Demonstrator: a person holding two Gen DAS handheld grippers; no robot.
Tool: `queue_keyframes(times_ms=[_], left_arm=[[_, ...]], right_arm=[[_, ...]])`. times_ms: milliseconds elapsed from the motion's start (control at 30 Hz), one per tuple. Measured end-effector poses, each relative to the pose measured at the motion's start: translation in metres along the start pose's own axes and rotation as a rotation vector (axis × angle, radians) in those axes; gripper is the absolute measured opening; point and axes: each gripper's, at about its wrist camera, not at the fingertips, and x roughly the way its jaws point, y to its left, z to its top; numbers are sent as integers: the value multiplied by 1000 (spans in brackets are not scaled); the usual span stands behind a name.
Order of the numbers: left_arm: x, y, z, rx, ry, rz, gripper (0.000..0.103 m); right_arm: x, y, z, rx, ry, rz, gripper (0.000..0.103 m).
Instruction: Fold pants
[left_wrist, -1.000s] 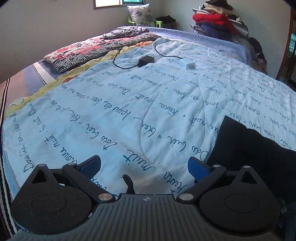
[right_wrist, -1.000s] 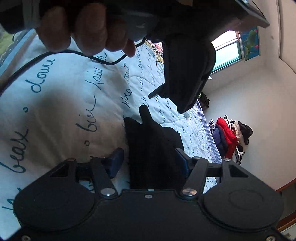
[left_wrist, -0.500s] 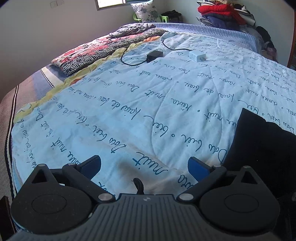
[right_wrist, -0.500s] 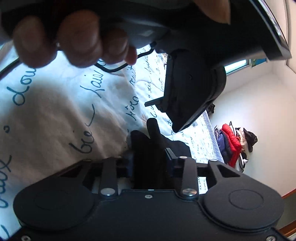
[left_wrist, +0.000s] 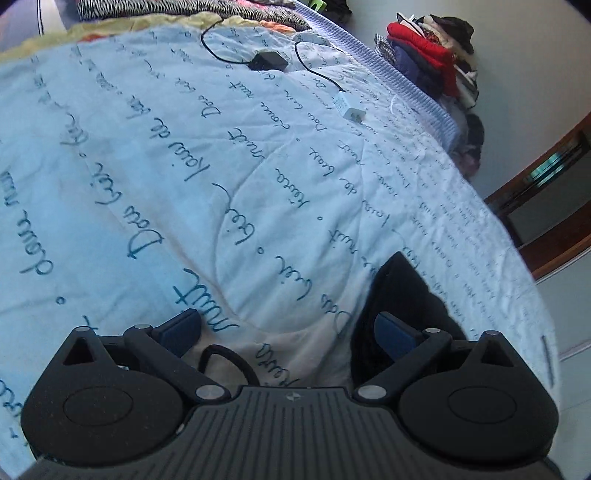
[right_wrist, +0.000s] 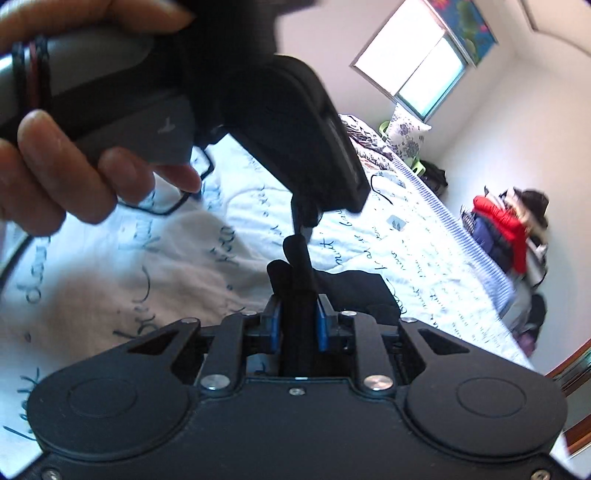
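The black pants (left_wrist: 410, 295) lie on the light blue bedspread (left_wrist: 221, 166) at the lower right of the left wrist view. My left gripper (left_wrist: 286, 328) is open, its right finger at the edge of the pants and its left finger over bare bedspread. In the right wrist view my right gripper (right_wrist: 298, 323) is shut on a bunched fold of the black pants (right_wrist: 299, 273), which sticks up between the blue pads. The left gripper's body and the hand that holds it fill the upper left of that view.
A black charger with cable (left_wrist: 267, 61) and a white plug (left_wrist: 349, 107) lie on the far part of the bed. Patterned bedding (left_wrist: 184, 9) lies along the far edge. A pile of clothes (left_wrist: 432, 62) stands beyond the bed. A wooden door frame (left_wrist: 546, 177) is at right.
My right gripper has shut on a fold of the pants and lifted it. My left gripper has swung right and lower, toward the pants' edge, still open.
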Motion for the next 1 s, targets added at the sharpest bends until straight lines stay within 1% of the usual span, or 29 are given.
queue_keyframes(times_ms=[100, 200, 333, 400, 433, 467, 500, 533, 567, 600, 633, 667, 700, 733, 767, 800, 833, 867, 900, 933, 967, 1000], left_arm=[[9, -3, 4, -47, 46, -99, 101], [23, -11, 5, -46, 81, -158, 100], [53, -18, 10, -122, 186, -312, 100], [65, -26, 12, -123, 217, -366, 98], [70, -30, 13, -117, 230, -389, 93], [76, -33, 12, -119, 247, -412, 83], [81, -37, 12, -123, 266, -427, 76], [86, -40, 12, -129, 286, -431, 60], [90, -43, 11, -132, 299, -415, 47], [91, -46, 10, -116, 293, -380, 41], [91, -50, 9, -90, 281, -345, 32], [89, -54, 8, -57, 266, -310, 23], [86, -57, 7, -36, 252, -301, 22], [82, -59, 5, -13, 234, -294, 21], [77, -62, 3, 12, 214, -285, 20], [72, -64, 1, 30, 196, -277, 20], [67, -67, -2, 49, 175, -267, 20], [61, -71, -4, 68, 154, -256, 20], [54, -78, -8, 97, 124, -238, 20], [46, -84, -12, 124, 95, -221, 20], [38, -93, -16, 154, 62, -202, 20], [29, -101, -21, 181, 34, -190, 20]], right_arm=[[-6, -10, 1, 46, -27, -2, 19], [-16, -13, -3, 88, -53, -32, 19], [-24, -17, -9, 144, -78, -19, 19], [-27, -21, -11, 181, -87, -10, 19], [-26, -25, -13, 201, -91, -3, 19], [-27, -25, -15, 217, -90, 7, 19], [-26, -29, -16, 236, -90, 18, 19], [-24, -31, -18, 250, -91, 23, 19], [-24, -33, -20, 261, -90, 27, 18], [-23, -34, -22, 269, -82, 40, 19], [-24, -37, -23, 278, -71, 63, 20], [-28, -39, -25, 287, -73, 76, 23], [-36, -43, -28, 308, -94, 79, 33], [-42, -50, -32, 343, -114, 81, 39], [-50, -59, -37, 393, -135, 92, 48], [-57, -69, -43, 455, -155, 113, 49], [-61, -80, -48, 520, -166, 120, 49], [-62, -89, -53, 575, -163, 107, 49], [-59, -96, -56, 607, -141, 85, 49], [-52, -99, -59, 612, -107, 46, 45], [-46, -100, -60, 603, -76, 15, 35], [-39, -99, -63, 594, -46, 0, 32]])
